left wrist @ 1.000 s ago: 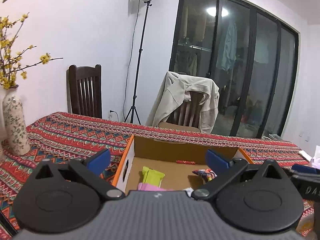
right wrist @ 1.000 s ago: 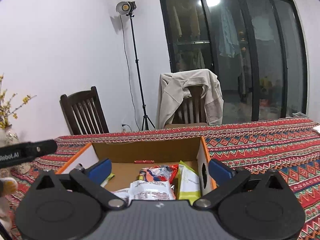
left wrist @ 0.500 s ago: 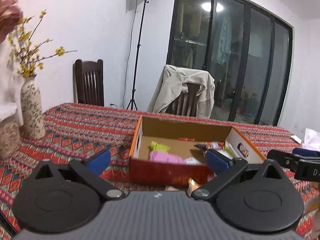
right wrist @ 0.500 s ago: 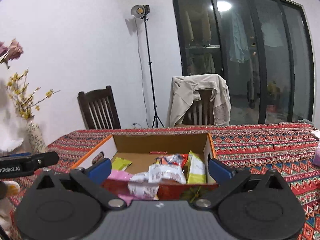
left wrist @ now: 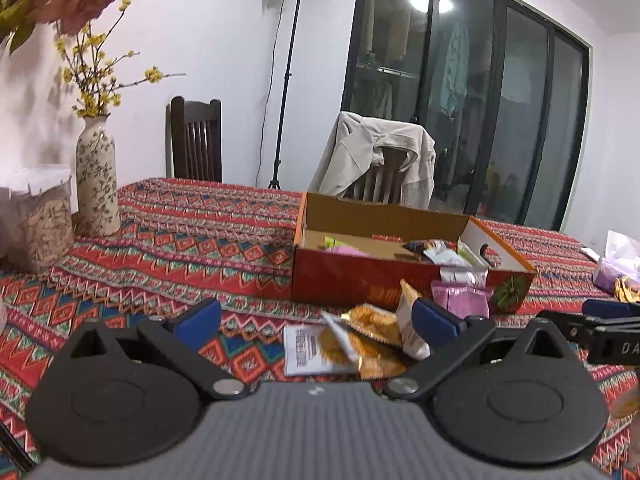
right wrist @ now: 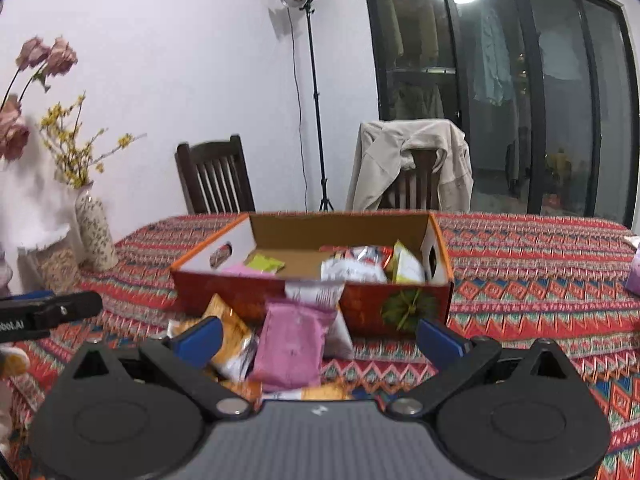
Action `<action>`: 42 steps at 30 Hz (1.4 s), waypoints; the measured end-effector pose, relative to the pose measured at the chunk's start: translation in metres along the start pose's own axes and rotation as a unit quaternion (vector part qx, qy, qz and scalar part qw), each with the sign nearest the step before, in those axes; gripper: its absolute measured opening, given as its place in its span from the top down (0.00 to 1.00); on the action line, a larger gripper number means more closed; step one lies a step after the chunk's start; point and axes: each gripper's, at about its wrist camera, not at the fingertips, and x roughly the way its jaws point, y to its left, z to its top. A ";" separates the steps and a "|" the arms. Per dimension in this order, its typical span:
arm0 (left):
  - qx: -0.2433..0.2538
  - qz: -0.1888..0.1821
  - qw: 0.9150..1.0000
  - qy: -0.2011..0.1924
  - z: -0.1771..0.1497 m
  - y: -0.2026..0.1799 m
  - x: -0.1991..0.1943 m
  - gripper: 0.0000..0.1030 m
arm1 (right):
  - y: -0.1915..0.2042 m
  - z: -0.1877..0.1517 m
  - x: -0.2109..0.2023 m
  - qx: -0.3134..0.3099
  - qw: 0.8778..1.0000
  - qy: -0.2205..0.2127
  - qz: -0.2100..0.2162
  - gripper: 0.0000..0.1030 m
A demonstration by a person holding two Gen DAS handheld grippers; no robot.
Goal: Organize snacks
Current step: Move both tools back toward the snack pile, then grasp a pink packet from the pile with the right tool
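A: What fills the scene, biggest first?

B: The tabletop [right wrist: 520, 256], under a red zigzag-patterned cloth, runs the full width. On it sits an open cardboard box [right wrist: 276, 300], red outside and plain brown inside, its long axis lying from 9 to 3 o'clock in the right wrist view, with oval handle holes in both end walls.

A: And the snacks?

B: Several packets lie in the box: a green packet [right wrist: 266, 263] toward the 9 o'clock end, white and yellow ones crowded toward 3 o'clock. More lie outside, against the near wall. A pink pouch [right wrist: 290, 346] leans there, long axis running 6 to 12 o'clock, its top edge up at the wall. A white wrapper [right wrist: 314, 294] hangs over the box's near rim just above it. At 9 o'clock of the pink pouch an orange-and-white packet [right wrist: 230, 340] tilts on its side. In the left wrist view gold wrappers [left wrist: 374, 332] and a flat white label [left wrist: 306, 350] lie on the cloth at 6 o'clock of the box.

A: The tools?

B: The left gripper [left wrist: 316, 320] has its jaws spread wide and empty; so does the right gripper [right wrist: 318, 338], the pink pouch showing between its blue pads without touching them.

A: Anything small at the edges?

B: A floral vase [left wrist: 96, 184] with yellow sprigs at 9 o'clock, beside a clear jar [left wrist: 34, 220].
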 end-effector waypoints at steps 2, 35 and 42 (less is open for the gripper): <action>-0.002 0.000 1.000 0.005 -0.005 0.003 -0.001 0.00 | 0.002 -0.008 0.001 0.000 1.000 0.012 0.003 0.00; -0.030 0.000 0.999 0.038 -0.040 0.032 -0.013 0.00 | 0.057 -0.057 0.032 -0.031 0.993 0.102 0.050 0.31; -0.024 0.000 0.999 0.045 -0.039 0.025 -0.009 0.00 | 0.054 -0.053 0.011 -0.039 0.995 0.065 0.059 0.35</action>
